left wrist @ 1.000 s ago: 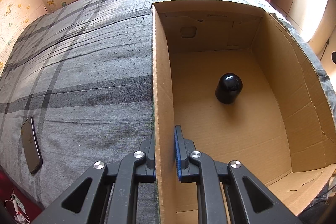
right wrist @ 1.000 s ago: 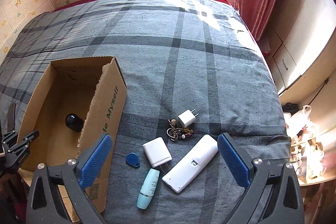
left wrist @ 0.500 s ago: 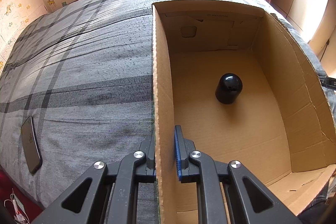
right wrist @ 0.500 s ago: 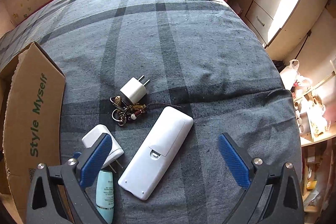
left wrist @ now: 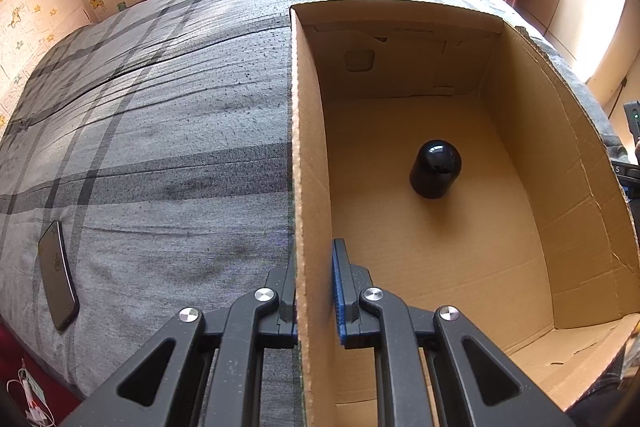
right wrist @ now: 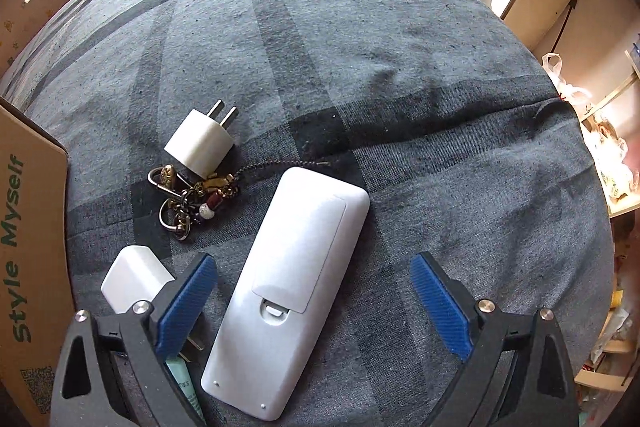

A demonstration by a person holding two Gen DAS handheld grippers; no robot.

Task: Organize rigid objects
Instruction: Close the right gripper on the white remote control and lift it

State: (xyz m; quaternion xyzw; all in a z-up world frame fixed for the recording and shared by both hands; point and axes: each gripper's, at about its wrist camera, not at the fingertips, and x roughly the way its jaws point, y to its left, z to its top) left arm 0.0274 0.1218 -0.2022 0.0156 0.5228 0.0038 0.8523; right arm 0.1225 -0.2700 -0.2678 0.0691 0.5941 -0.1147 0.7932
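My left gripper [left wrist: 314, 291] is shut on the left wall of an open cardboard box [left wrist: 308, 131] on the bed. A black domed object [left wrist: 435, 169] stands inside on the box floor. My right gripper [right wrist: 316, 303] is open and low over a white remote [right wrist: 292, 275] lying face down; the remote lies between the jaws, nearer the left one. A small white plug [right wrist: 200, 143], a keyring with beads [right wrist: 192, 195], a larger white charger [right wrist: 134, 277] and a pale teal tube [right wrist: 182, 381] lie to the remote's left. The box side [right wrist: 28, 227] reads "Style Myself".
A dark phone [left wrist: 58, 285] lies on the grey plaid bedspread [left wrist: 160, 127] left of the box. The bed's right edge drops toward cabinets and shelves with bags [right wrist: 600, 131]. A wall and window stand beyond the bed.
My right gripper has come down and forward onto the remote, which now fills the gap between the jaws. The left gripper and box have not moved.
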